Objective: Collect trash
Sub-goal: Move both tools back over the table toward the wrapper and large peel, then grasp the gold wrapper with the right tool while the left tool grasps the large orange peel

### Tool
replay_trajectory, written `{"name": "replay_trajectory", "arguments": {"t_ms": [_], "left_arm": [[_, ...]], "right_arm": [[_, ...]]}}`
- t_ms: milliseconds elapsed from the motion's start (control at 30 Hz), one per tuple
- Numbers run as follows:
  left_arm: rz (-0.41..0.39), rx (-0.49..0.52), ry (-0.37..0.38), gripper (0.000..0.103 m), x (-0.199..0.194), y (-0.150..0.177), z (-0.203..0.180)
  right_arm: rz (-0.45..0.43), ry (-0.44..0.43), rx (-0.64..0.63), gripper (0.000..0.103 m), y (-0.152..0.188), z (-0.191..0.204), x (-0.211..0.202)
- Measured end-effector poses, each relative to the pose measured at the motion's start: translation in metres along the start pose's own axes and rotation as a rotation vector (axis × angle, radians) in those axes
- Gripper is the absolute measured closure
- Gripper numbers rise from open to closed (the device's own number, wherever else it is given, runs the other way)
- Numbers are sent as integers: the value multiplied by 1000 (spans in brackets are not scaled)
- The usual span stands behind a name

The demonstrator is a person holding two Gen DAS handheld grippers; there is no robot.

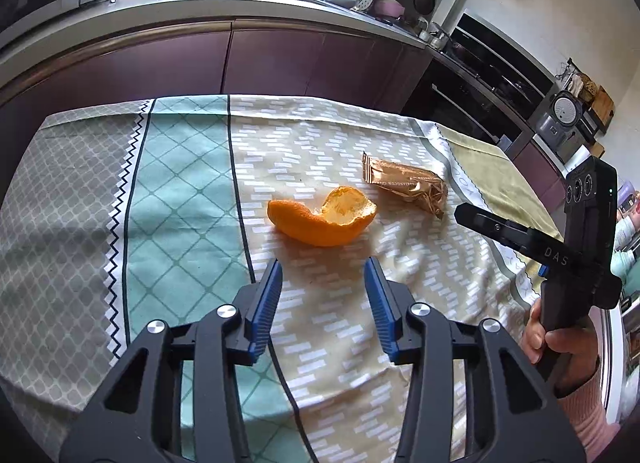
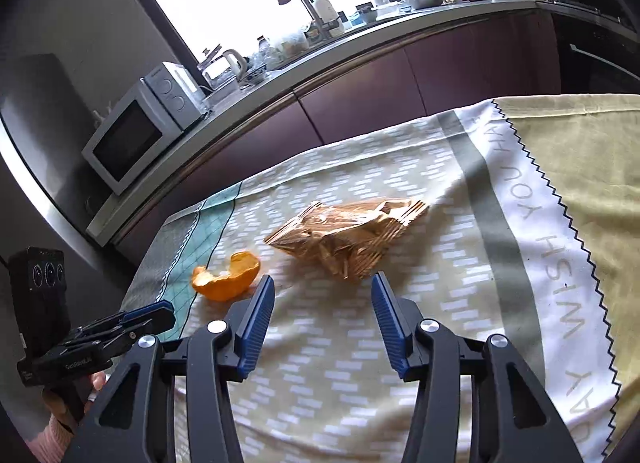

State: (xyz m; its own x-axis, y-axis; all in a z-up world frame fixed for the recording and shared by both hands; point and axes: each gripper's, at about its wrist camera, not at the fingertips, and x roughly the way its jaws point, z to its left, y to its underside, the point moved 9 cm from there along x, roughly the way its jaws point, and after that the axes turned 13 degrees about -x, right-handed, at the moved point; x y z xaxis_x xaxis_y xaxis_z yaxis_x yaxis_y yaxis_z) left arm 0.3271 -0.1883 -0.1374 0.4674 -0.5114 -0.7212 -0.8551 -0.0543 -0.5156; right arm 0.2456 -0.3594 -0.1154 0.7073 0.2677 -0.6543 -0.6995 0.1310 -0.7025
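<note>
While both grippers hang above the counter (image 1: 496, 167) covered with a patterned cloth of grey, mint and beige stripes (image 1: 180, 191), the step in hand seems to be the approach: nothing is picked up yet.

On the left lies the curled orange piece of fruit peel (image 1: 320, 219), on the beige stripe near the mint one. The left gripper (image 1: 324, 267) points down at it, its blue-padded jaws parted and empty, the peel just ahead of the tips. To the right of the peel, near it but probably not touching, lies the crumpled golden foil wrapper (image 2: 352, 239). The right gripper (image 2: 322, 283) aims at this wrapper, jaws also apart with nothing between them; the wrapper's near edge lies just beyond the tips.

I judge that each gripper must next go forward and lower until its piece sits between the pads, then close. The wrapper is thin and flat, so the jaws should catch a raised fold. No trash bin is visible in either view.
</note>
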Motion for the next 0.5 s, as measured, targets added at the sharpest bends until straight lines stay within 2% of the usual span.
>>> {"name": "replay_trajectory", "arguments": {"t_ms": [267, 500], "left_arm": [[35, -84, 37, 50, 19, -17, -3], [77, -155, 58, 52, 37, -26, -1]], "right_arm": [[6, -14, 85, 46, -10, -25, 14], [22, -31, 117, 45, -15, -28, 27]]}}
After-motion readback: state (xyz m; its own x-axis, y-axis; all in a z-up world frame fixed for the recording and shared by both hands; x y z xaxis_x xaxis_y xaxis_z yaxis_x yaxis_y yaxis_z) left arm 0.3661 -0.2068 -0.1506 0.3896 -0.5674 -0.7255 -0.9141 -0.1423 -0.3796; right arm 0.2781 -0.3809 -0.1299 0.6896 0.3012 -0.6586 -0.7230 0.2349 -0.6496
